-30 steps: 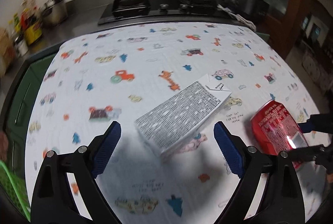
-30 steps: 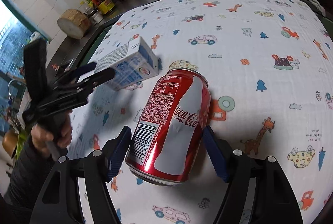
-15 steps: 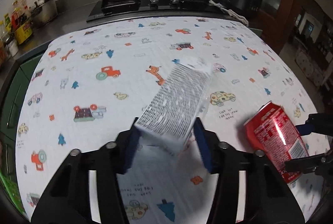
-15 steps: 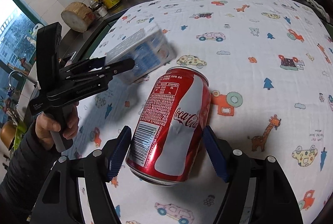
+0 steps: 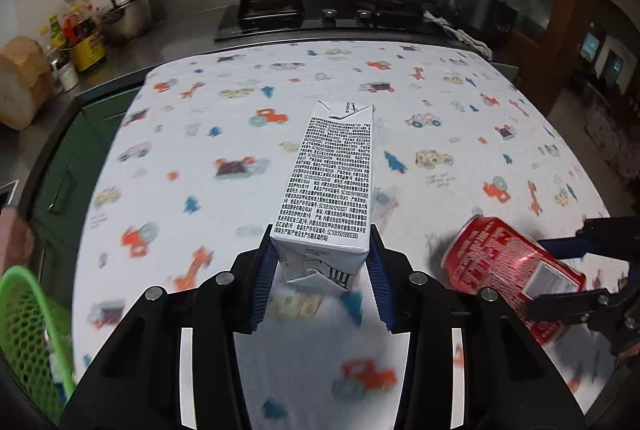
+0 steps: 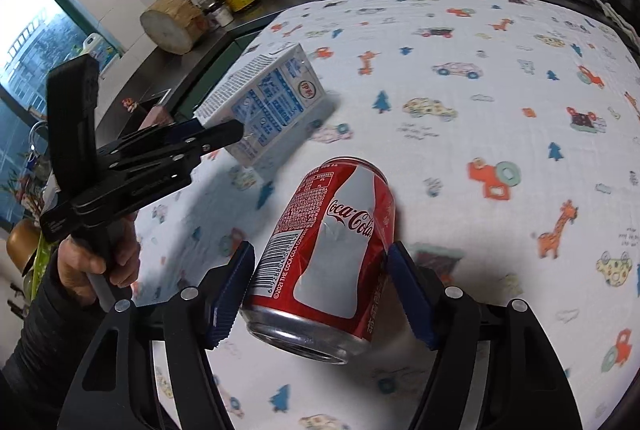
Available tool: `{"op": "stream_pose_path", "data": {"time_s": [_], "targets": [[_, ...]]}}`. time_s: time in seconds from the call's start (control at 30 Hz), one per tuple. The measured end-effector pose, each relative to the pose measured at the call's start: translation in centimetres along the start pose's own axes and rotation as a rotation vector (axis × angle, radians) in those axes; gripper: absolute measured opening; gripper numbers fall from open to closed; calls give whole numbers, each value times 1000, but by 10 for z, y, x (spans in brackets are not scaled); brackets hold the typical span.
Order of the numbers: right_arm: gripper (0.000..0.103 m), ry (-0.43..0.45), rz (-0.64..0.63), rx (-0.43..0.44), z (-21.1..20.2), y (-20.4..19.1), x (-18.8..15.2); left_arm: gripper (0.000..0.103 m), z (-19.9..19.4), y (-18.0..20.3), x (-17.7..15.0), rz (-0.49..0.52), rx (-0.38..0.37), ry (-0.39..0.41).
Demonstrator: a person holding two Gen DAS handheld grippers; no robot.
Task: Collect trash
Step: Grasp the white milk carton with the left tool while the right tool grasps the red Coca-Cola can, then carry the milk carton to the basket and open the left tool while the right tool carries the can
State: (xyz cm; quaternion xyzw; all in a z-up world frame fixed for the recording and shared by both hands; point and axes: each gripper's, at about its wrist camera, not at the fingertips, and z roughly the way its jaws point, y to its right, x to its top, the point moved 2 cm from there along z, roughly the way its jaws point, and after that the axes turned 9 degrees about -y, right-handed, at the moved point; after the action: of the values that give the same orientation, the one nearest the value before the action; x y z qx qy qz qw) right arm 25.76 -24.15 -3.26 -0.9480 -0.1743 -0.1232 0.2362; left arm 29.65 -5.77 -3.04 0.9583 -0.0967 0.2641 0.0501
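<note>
**Both pieces of trash gripped, with the green basket off at the near left**

Kitchen counter (image 5: 460, 78) first: it wears a white cloth printed with cars, giraffes and little trees, and behind it run a gas hob and a tiled wall, with jars and a pot off to the far left.

In the left wrist view the left tongs (image 5: 320, 278) have just been closing and are now clamped on the near end of a milk carton (image 5: 332, 182). Its long axis runs straight away from the tongs toward the hob, the folded top farthest off. The carton appears lifted clear of the cloth, judging by the blurred print beneath it.

The right tongs (image 6: 320, 290) hold a red cola can (image 6: 332, 250) at a middling width, both blue pads (image 6: 232, 286) pressed on its flanks. The can's axis also points away from the tongs, slightly tilted, its base toward the camera, and a dent shows in its side.

From the right wrist view, the carton in the left tongs sits to the far left of the can, the two well apart.

What the coming move seems to turn on is the green mesh basket (image 5: 24, 322), which peeps in at the near left edge of the left view. It lies left of and nearer than the carton, so the left hand is the closer one; the can would have to cross farther leftward to reach it. Whether the basket is the trash bin, I can only guess.
</note>
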Motion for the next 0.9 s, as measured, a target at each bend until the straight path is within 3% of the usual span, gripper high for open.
{"op": "stream_pose_path", "data": {"time_s": [0.3,0.47,0.9], "targets": [[65,-32,-36,-4,15,-29,-23,42,-63,-42,-43,-91,32,67],[65,-57,-39,-49,27,-34,-31,42,-94,-66,-65,-124,57,100],[73,-78,28,-54,47,-37,-16,42,-142,-127,-117,-229,117,146]]}}
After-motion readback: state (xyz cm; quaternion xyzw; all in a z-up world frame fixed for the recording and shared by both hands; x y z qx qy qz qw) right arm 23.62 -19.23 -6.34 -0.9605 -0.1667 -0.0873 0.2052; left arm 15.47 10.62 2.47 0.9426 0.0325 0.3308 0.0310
